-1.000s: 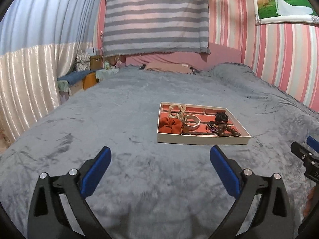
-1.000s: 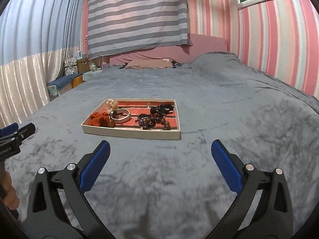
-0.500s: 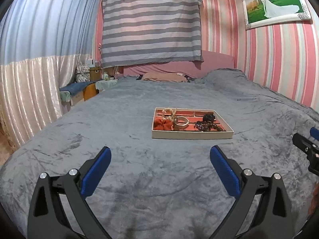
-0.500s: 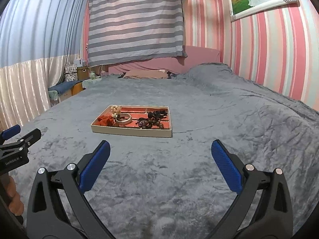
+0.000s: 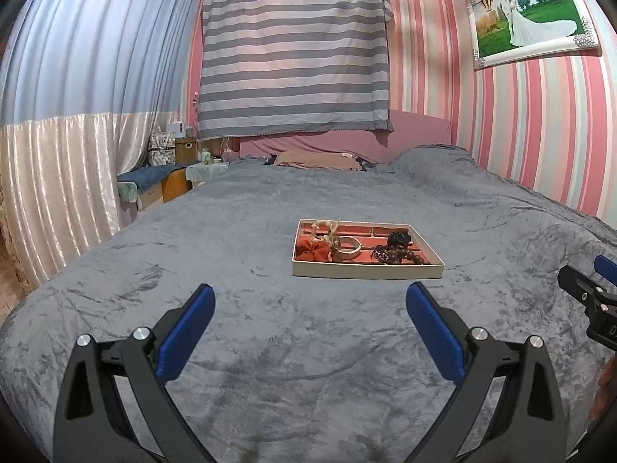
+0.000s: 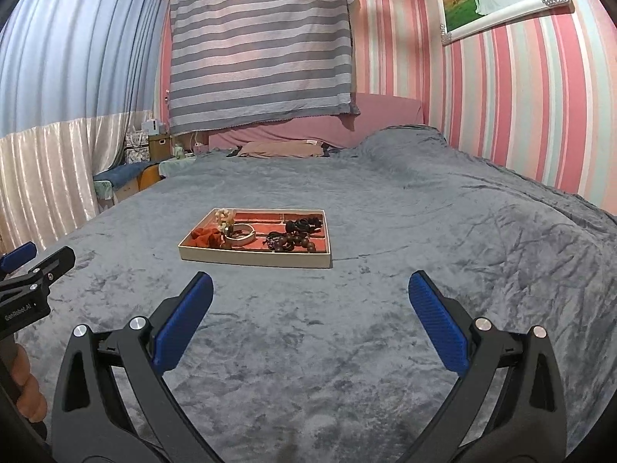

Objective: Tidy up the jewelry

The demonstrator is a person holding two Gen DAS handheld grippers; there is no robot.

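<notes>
Blue pads sit nearest to me: my left gripper [image 5: 310, 303] has its jaws spread wide with nothing between them, hanging over bare grey blanket [image 5: 270, 347]. My right gripper [image 6: 310, 293] is released the same way, empty, and it shows at the right edge of the left wrist view, beside its partner and well short of the work.

Farther out, in the middle of the bed, lies the tray [image 5: 366, 270], a shallow cream-walled box with a red lining split by low ridges into compartments. All the jewelry I can make out is inside it. At its near left sits a red fabric scrunchie [image 5: 312, 249], just beside a white bangle [image 5: 347, 245]; behind those is a pale beaded piece [image 5: 323, 227]. Toward the right I see a dark wooden bead string [image 5: 401, 256] and, farther back, a black tangled piece [image 5: 399, 238]. Nothing lies loose on the blanket around the tray.

As I judge it, this fits two readings: the pieces gathered into the tray and the job near its close, or a jumbled tray awaiting sorting by compartment. The bead string seems to sprawl across a ridge, and several pieces touch or overlap, but I cannot tell which compartment holds what at this range.

Beyond the tray are pillows [image 5: 312, 160] and a striped hanging cloth [image 5: 293, 54].
</notes>
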